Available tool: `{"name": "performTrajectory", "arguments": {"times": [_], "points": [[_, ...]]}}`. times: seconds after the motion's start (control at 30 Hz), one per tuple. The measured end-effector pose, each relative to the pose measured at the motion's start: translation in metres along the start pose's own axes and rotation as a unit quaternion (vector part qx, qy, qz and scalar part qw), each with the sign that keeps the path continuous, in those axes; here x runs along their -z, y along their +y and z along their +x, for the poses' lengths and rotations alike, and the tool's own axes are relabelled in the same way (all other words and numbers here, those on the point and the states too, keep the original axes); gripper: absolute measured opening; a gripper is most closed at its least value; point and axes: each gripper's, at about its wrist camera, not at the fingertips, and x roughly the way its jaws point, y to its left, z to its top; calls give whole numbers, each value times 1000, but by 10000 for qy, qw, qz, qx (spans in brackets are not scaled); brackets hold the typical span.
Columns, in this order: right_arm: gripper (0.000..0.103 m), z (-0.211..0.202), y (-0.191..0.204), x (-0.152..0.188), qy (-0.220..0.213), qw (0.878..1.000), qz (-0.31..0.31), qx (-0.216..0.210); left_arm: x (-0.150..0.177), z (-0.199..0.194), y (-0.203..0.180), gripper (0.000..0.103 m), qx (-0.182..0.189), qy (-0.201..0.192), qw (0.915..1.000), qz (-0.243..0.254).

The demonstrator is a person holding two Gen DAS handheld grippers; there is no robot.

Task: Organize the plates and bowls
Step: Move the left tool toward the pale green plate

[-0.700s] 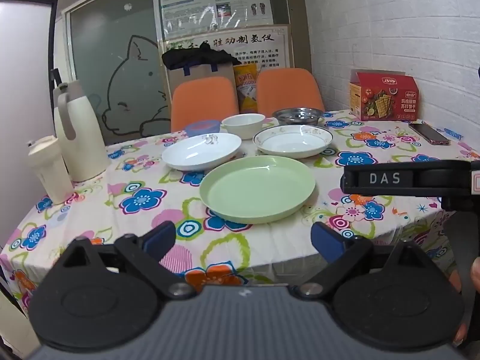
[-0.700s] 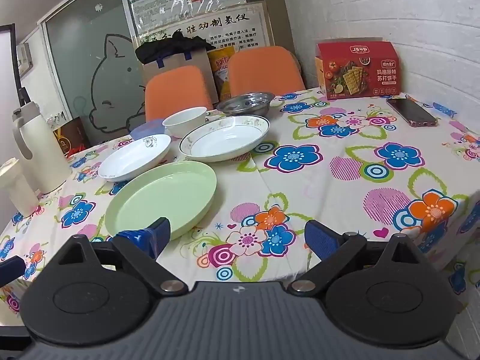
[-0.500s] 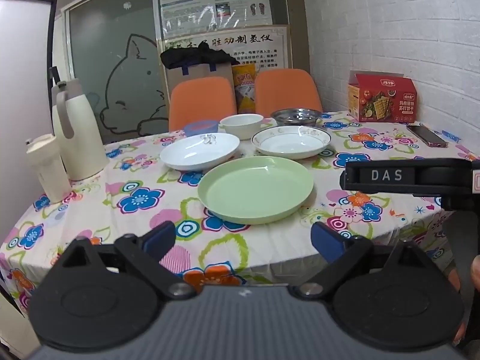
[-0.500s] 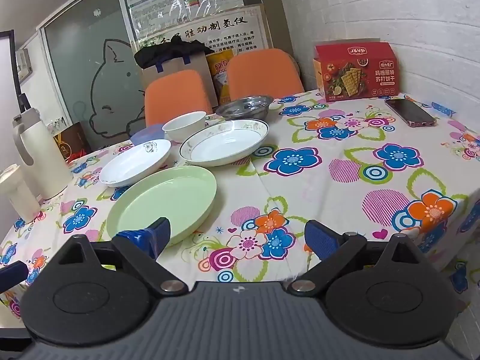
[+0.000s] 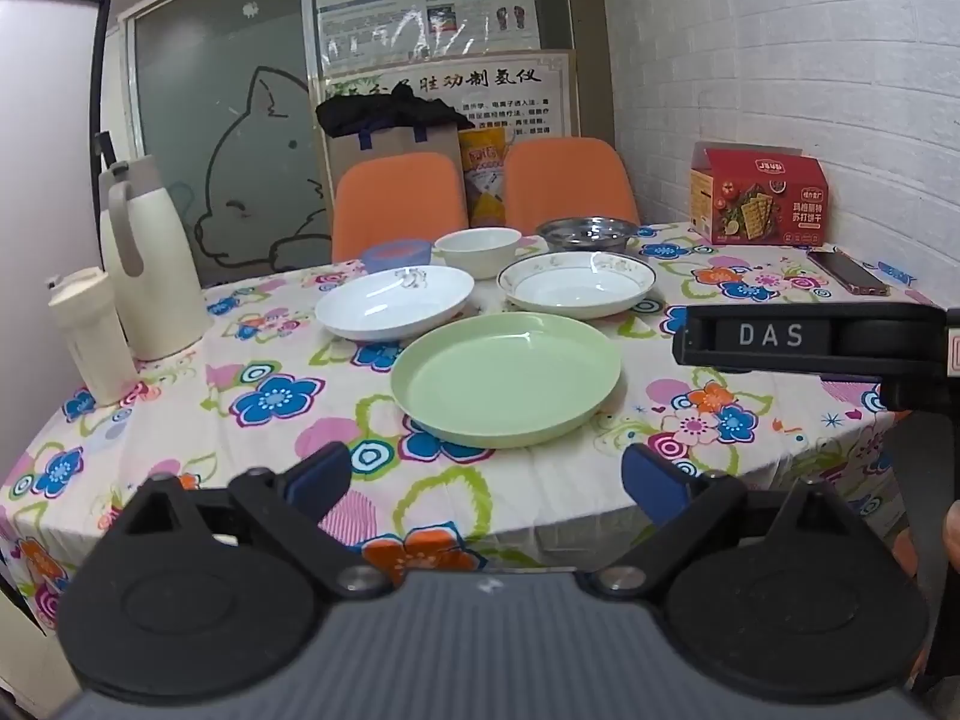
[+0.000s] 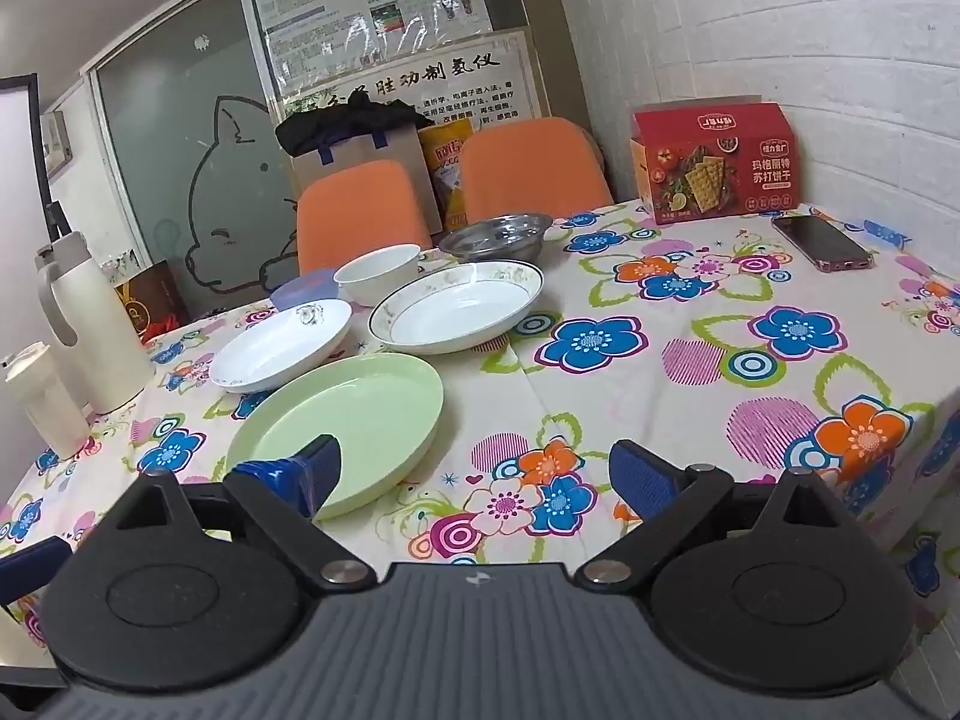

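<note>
1. Jaws of the left gripper (image 5: pixel 486 480) stand spread wide with nothing between them, held off the near edge of the tabletop (image 5: pixel 180 420), which wears a flowered cloth
2. From the left wrist view, the green plate (image 5: pixel 506 381) lies nearest, just beyond the jaws; farther off sit the white plate (image 5: pixel 394 304) on the left and the gold-rimmed plate (image 5: pixel 577 284) on the right, close beside each other
3. Behind them stand the blue bowl (image 5: pixel 397 253), the white bowl (image 5: pixel 478 245) and the steel bowl (image 5: pixel 587 231) in a row along the far edge
4. At the left are a cream flask (image 5: pixel 150 264) and a pale cup (image 5: pixel 93 342); far right are a red cracker box (image 5: pixel 759 201) and a phone (image 5: pixel 846 272)
5. Part of the right gripper (image 5: pixel 810 339) juts in from the right edge
6. From the right wrist view, the right gripper (image 6: pixel 474 471) has its jaws spread and empty above the near tabletop; its left fingertip (image 6: pixel 300 471) overlaps the near rim of the green plate (image 6: pixel 342 420) in the picture, though contact cannot be told
</note>
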Motion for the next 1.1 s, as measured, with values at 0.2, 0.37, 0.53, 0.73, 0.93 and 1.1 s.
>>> {"name": "performTrajectory", "arguments": {"times": [0.2, 0.37, 0.53, 0.73, 0.93, 1.1], "points": [[84, -2, 0, 0, -36, 10000, -11, -19, -1, -1, -1, 96, 45, -4, 10000, 22], [84, -3, 0, 0, -75, 10000, 17, -23, -1, -1, -1, 96, 56, 2, 10000, 23], [84, -3, -1, -1, -56, 10000, 20, -17, -1, -1, -1, 96, 56, 5, 10000, 21], [84, -2, 1, 1, -23, 10000, -16, -12, 0, -1, 0, 96, 65, 11, 10000, -7], [84, -4, 1, 0, -67, 10000, -4, -1, 0, -2, 2, 96, 57, -1, 10000, -52], [84, -4, 1, -1, -46, 10000, -10, 11, -1, -1, 5, 96, 43, 10, 9999, -102]]}}
